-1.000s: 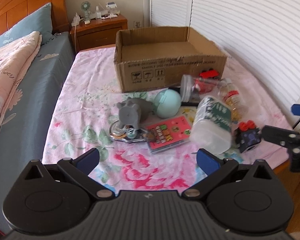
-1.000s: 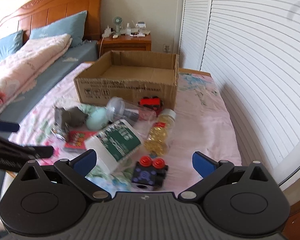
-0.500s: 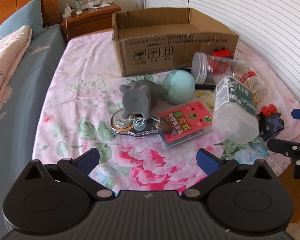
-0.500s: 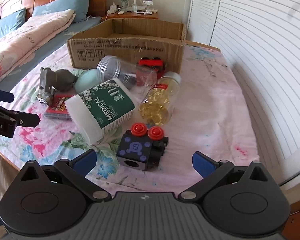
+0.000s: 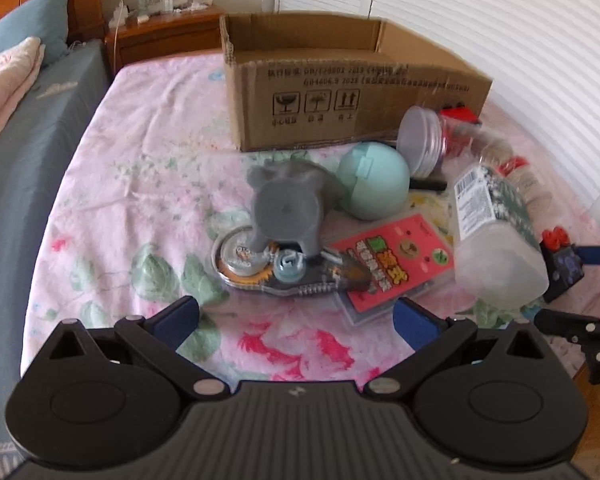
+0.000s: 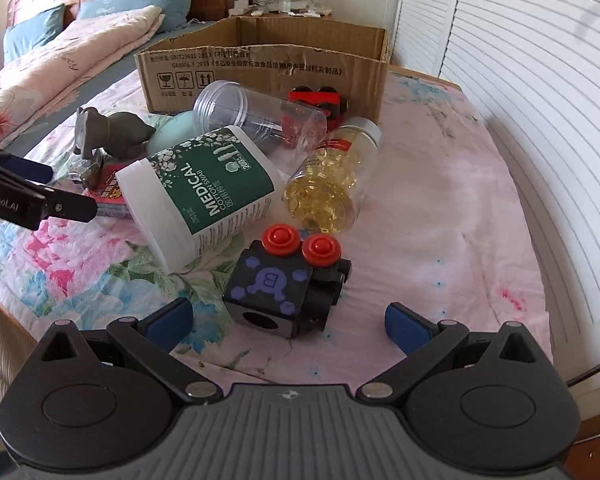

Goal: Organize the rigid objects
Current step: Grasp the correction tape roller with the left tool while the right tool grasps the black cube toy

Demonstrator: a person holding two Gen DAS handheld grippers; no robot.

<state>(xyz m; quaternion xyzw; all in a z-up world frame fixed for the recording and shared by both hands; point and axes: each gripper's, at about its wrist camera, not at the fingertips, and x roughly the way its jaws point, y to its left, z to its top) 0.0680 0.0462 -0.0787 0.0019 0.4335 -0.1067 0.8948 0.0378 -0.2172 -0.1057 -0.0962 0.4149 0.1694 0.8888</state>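
Note:
A pile of rigid objects lies on the floral bed in front of an open cardboard box (image 5: 352,84) (image 6: 268,68). My left gripper (image 5: 296,320) is open and empty, just short of a tape dispenser (image 5: 284,272) with a grey animal figure (image 5: 288,204) on it, a mint ball (image 5: 374,186) and a pink card case (image 5: 392,260). My right gripper (image 6: 288,320) is open and empty, its fingertips either side of a black cube toy (image 6: 284,284) with red buttons. Behind it lie a white cotton-swab jar (image 6: 208,192), a yellow capsule bottle (image 6: 332,184), a clear jar (image 6: 256,116) and a red toy (image 6: 320,100).
The bed's near edge runs just under both grippers. White slatted closet doors (image 6: 520,60) stand to the right. A wooden nightstand (image 5: 164,36) with small items stands behind the box. A blue sheet and pillows (image 5: 16,92) lie to the left.
Both grippers have moved forward and lower toward the pile. The left has closed in on the tape dispenser, and the right now straddles the black cube toy. Both stay open.

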